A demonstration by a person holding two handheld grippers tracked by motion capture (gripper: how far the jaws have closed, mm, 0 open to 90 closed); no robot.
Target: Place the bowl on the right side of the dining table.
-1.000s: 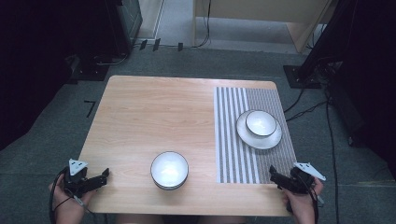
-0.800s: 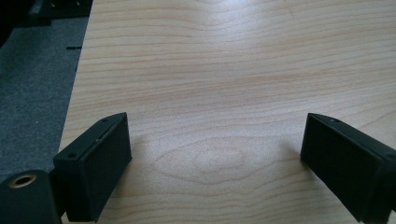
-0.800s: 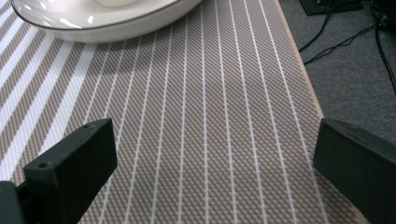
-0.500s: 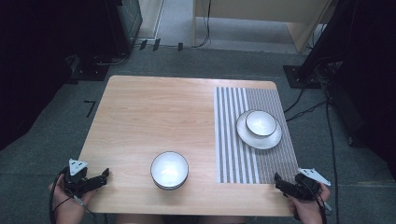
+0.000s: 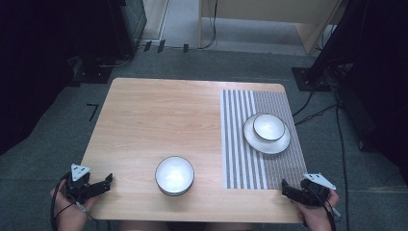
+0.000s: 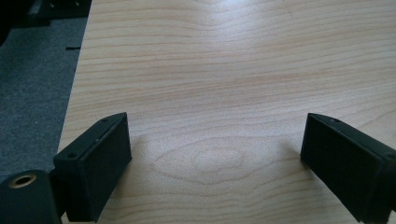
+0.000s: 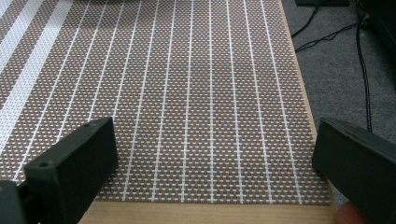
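A white bowl (image 5: 174,175) stands on the wooden table (image 5: 159,120) near its front edge, left of a striped placemat (image 5: 240,144). On the mat's far right a second white bowl (image 5: 268,126) sits in a white plate (image 5: 265,144). My left gripper (image 5: 108,180) is held at the table's front left corner, open, with bare wood (image 6: 215,154) between its jaws. My right gripper (image 5: 284,187) is held at the front right corner, open, with its jaws over the front edge of the placemat (image 7: 205,107). Neither gripper holds anything.
Grey carpet surrounds the table. Cables (image 5: 312,110) run on the floor to the right of it, also seen past the table edge (image 7: 336,51). Dark stands and a wooden cabinet (image 5: 269,19) stand beyond the far edge.
My right gripper has drifted slightly right and toward the table's front edge. The left gripper and the dishes have stayed where they were.
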